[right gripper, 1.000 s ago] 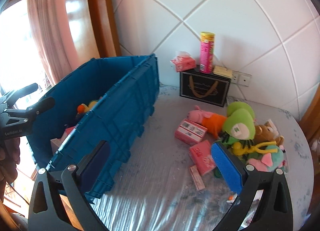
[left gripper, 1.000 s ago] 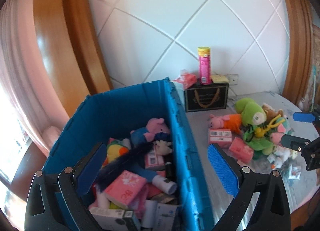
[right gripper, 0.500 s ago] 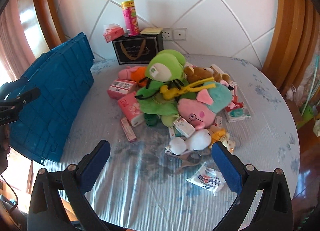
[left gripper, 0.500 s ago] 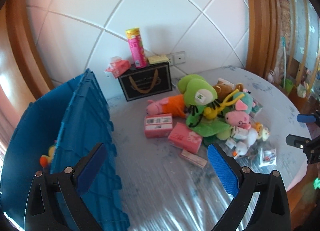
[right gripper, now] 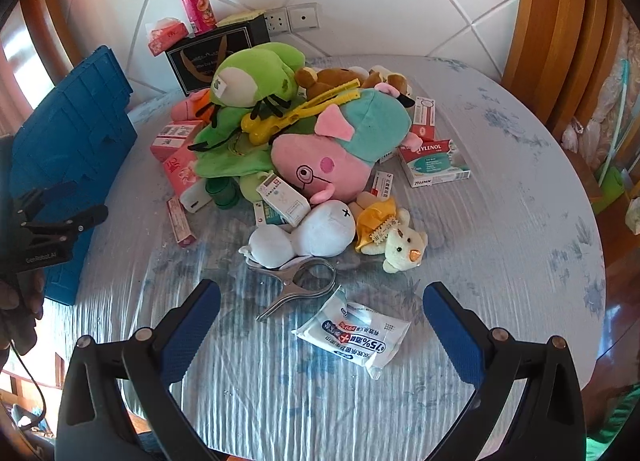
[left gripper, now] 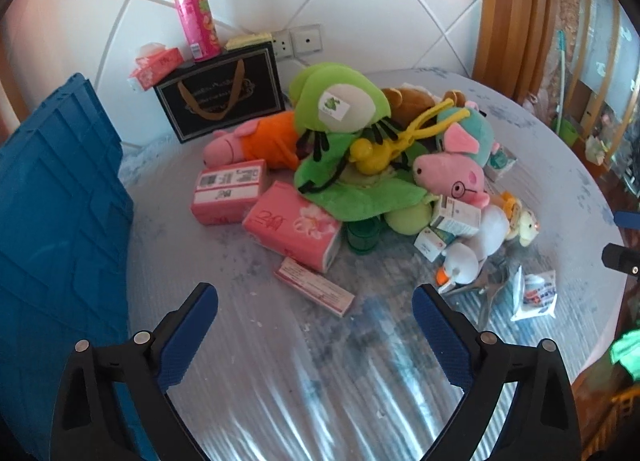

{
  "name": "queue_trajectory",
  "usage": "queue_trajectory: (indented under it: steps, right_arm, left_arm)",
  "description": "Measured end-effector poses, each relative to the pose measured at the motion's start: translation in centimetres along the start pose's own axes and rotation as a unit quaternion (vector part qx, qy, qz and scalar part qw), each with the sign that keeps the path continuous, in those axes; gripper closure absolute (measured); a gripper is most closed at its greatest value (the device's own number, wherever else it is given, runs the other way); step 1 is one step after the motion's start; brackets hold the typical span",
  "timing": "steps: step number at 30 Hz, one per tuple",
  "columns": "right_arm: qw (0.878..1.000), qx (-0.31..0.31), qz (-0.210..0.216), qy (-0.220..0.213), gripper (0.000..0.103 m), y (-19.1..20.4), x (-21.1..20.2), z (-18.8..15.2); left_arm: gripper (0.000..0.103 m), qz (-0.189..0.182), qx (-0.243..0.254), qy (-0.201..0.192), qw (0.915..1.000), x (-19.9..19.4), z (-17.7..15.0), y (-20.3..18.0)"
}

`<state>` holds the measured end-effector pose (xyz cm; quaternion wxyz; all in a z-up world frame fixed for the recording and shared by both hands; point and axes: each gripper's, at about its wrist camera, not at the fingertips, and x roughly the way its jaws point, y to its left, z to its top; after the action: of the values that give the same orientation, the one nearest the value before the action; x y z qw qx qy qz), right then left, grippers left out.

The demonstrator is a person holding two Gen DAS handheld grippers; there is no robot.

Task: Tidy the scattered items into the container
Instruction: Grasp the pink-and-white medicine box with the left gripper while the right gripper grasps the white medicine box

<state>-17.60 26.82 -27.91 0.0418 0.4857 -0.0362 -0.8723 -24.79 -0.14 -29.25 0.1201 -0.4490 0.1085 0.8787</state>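
Reach is the question for you now: both of your grippers point down at the pile on the table [right gripper: 500, 221], and each has its own nearest piece. Your right gripper [right gripper: 320, 321] stands wide, nothing between its jaws, and the white wipes packet [right gripper: 354, 335] lies flat just ahead of it, its long side slanting across the gap. Your left gripper [left gripper: 314, 319] is also empty; its jaws are closing a little. The flat pink box [left gripper: 314, 286] lies just ahead of it, long axis slanting from upper left to lower right, so I think you must roll that wrist to take it across the narrow side. The blue container [left gripper: 60, 201] waits at the left edge, nearer your left hand.
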Motion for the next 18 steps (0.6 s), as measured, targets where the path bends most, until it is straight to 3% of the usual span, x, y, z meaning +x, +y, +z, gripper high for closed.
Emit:
queue_trajectory:
  steps: [4, 11, 18]
  right_arm:
    - [1.000, -0.006, 0.010, 0.007, 0.000, 0.0, 1.9, 0.3]
    - [0.999, -0.034, 0.024, 0.026, 0.000, 0.4, 6.8, 1.0]
    - [0.995, -0.088, 0.051, 0.013, 0.000, 3.1, 11.5, 4.2]
  left_arm:
    - [0.010, -0.009, -0.017, 0.025, 0.9995, 4.9, -0.7, -0.8]
    - [0.013, 0.013, -0.021, 0.072, 0.9971, 12.1, -1.6, -1.9]
    - [0.016, 0.020, -0.038, 0.095, 0.9945, 14.3, -2.7, -1.0]
